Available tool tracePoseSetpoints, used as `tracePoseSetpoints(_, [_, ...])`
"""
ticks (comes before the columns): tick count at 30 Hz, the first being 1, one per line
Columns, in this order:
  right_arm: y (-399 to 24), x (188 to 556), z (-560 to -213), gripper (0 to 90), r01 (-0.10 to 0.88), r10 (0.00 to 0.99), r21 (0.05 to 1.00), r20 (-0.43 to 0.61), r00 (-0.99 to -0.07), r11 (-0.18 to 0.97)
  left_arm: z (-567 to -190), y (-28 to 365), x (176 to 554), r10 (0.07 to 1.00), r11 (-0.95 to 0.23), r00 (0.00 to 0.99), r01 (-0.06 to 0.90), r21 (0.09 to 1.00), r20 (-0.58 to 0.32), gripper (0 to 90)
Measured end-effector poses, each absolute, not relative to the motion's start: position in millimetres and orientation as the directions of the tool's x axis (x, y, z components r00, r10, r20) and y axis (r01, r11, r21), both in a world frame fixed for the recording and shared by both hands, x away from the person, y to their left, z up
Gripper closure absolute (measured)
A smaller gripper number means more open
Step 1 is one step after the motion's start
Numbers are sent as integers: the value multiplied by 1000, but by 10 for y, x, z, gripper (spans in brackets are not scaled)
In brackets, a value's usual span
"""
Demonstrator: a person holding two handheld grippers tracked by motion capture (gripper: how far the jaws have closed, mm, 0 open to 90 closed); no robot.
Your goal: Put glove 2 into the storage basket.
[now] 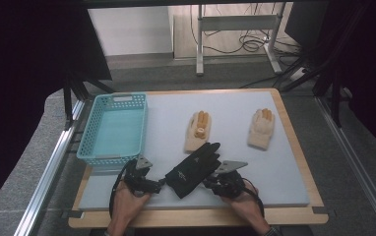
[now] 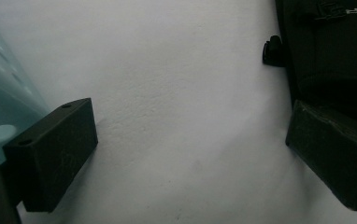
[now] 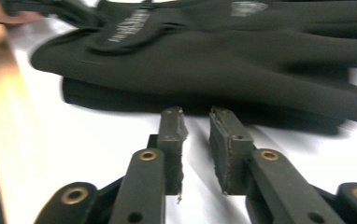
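A pair of black gloves (image 1: 193, 169), stacked one on the other as far as the blurred right gripper view lets me tell, lies on the white mat (image 1: 274, 167) near the person's edge of the table, between the two grippers. The left gripper (image 1: 159, 183) sits just to the left of the gloves with its jaws spread wide; in its own view one jaw stands over bare mat near the basket's wall and the other lies at the cuff edge of the gloves (image 2: 335, 51), with nothing pressed between them. The right gripper (image 1: 210, 183) sits just at the gloves' right side, its jaws parted by a narrow gap and empty, their tips close to the near edge of the gloves (image 3: 214, 60) without gripping them. A turquoise basket (image 1: 90, 147) stands at the mat's left side, and two cream gloves (image 1: 198, 130) (image 1: 261, 128) lie farther back on the mat, well apart from each other.
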State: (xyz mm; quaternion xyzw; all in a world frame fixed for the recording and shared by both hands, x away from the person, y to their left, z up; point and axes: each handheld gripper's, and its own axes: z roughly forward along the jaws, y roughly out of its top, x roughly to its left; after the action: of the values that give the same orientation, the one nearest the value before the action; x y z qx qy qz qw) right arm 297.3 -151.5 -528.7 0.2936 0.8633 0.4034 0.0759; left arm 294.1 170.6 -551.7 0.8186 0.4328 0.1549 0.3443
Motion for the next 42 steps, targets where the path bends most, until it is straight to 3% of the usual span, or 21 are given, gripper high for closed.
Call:
tracePoseSetpoints(18, [-2567,3383,-5293,303,521,790,745,-12,-613,416,-5512,1764,2885,802,-398,595,594,699,-49,47])
tracePoseSetpoints(24, [-2545,3384,-5309,240,510,790,735,-56,-611,447,-5512,1776,2870,799,-404,600,591,698,-46,41])
tracePoseSetpoints(32, [-2553,3390,-5314,225,518,797,735,-50,-602,437,-5477,1811,2792,775,-421,629,582,696,-57,45])
tracePoseSetpoints(37, [-2552,3389,-5315,223,518,798,736,-52,-600,437,-5334,1779,2709,747,-393,656,568,723,-110,45])
tracePoseSetpoints(42, [-2552,3388,-5316,222,517,799,736,-52,-600,437,-5109,1569,2710,718,-428,690,546,720,-96,29])
